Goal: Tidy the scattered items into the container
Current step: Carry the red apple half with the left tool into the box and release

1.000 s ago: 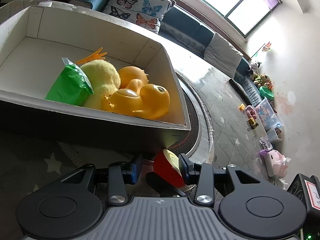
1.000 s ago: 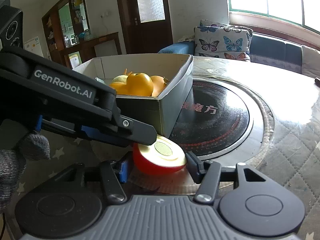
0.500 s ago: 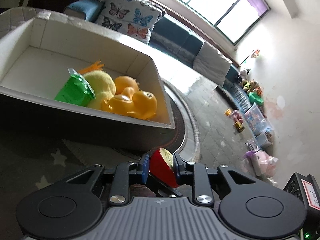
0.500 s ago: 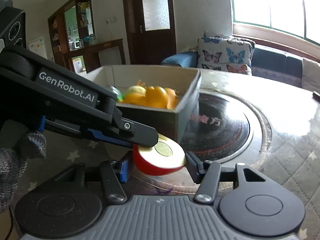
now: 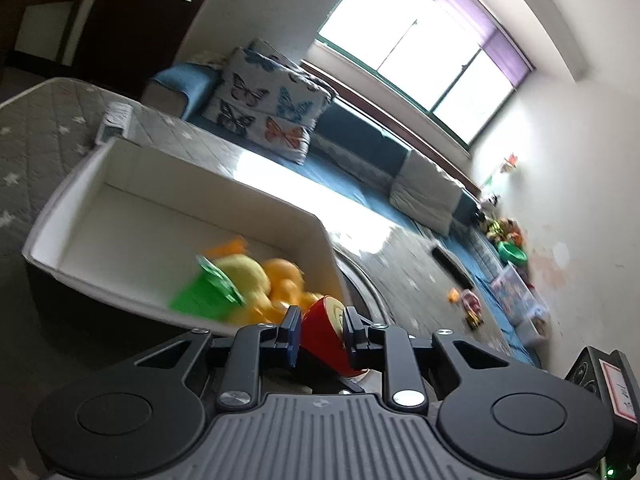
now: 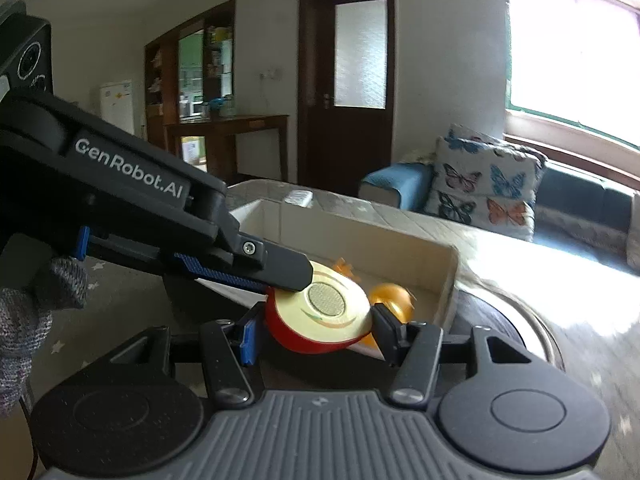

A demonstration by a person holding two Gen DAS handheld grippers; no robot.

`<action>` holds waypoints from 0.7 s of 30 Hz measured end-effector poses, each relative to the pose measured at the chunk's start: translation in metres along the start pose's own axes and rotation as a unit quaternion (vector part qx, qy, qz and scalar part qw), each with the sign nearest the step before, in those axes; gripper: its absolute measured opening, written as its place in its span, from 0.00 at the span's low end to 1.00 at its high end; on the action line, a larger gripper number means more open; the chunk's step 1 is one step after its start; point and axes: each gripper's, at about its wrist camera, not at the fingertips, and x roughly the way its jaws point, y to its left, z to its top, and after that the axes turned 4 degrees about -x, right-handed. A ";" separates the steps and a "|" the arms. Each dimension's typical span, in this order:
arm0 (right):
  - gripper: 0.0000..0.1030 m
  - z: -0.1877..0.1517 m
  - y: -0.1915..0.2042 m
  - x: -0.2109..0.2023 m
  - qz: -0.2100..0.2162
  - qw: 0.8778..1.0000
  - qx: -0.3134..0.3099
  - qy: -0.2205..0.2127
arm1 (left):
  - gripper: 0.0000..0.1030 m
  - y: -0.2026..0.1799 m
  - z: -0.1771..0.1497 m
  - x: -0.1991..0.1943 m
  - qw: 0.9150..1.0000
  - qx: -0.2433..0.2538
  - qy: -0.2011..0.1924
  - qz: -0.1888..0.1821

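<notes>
Grey star-print quilted tabletop (image 5: 36, 148), butterfly cushion (image 6: 486, 184) at far window side. Left gripper (image 5: 320, 330) jaws clamped on red half-apple toy (image 5: 326, 334), held above the near rim of white box (image 5: 120, 184). Right gripper (image 6: 312, 332) jaws wide, flanking the toy, contact unclear. Box holds yellow ducks (image 5: 280, 292) and green packet (image 5: 204, 296), blurred.

Butterfly cushion (image 5: 268, 104) on blue sofa (image 5: 360, 148); dark door (image 6: 346, 80); bright window (image 5: 416, 40).
</notes>
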 end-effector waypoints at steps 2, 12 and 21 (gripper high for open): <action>0.55 0.006 0.006 0.009 0.006 1.000 -0.006 0.001 | 0.24 0.009 0.006 0.000 1.000 -0.008 -0.003 0.005; 0.55 0.020 0.018 0.055 0.028 1.000 -0.007 0.010 | 0.24 0.047 0.029 0.007 0.999 -0.040 -0.012 0.020; 0.56 0.015 0.029 0.074 0.031 0.999 -0.020 0.021 | 0.24 0.073 0.031 0.010 0.998 -0.063 -0.012 0.026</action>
